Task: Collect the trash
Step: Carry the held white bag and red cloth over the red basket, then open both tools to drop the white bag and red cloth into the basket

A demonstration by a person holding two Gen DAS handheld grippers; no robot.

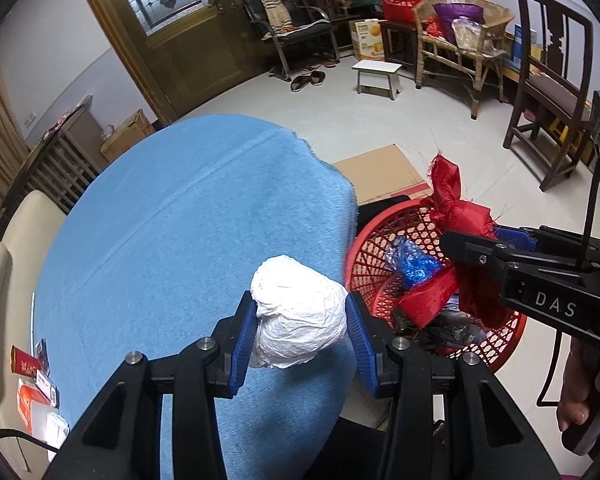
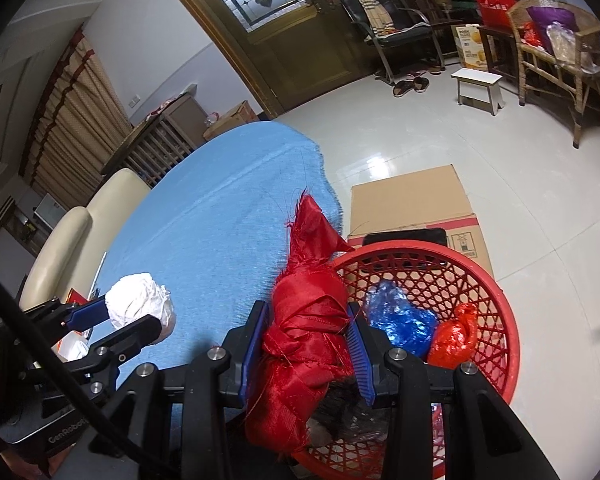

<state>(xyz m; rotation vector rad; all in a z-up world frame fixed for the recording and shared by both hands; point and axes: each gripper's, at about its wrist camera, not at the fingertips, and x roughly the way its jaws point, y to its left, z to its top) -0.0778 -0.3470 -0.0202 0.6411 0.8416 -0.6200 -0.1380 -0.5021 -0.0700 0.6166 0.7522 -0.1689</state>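
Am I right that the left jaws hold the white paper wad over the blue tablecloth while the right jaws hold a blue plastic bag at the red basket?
Not quite. The right gripper holds a bundle of red fabric, as the right wrist view shows; the blue plastic bag already lies in the red basket. The left gripper does hold the white paper wad over the blue tablecloth.

- A home living room: wooden double doors (image 1: 168, 20) with stained-glass panes, and curtains (image 2: 72, 120).
- Lived-in seating: a wicker armchair (image 1: 460, 48) with a purple cushion (image 1: 456, 14), and a cream sofa (image 2: 80, 224).
- Slippers (image 1: 308, 79) on the tiled floor (image 1: 380, 120) by a small white stool (image 1: 378, 76).
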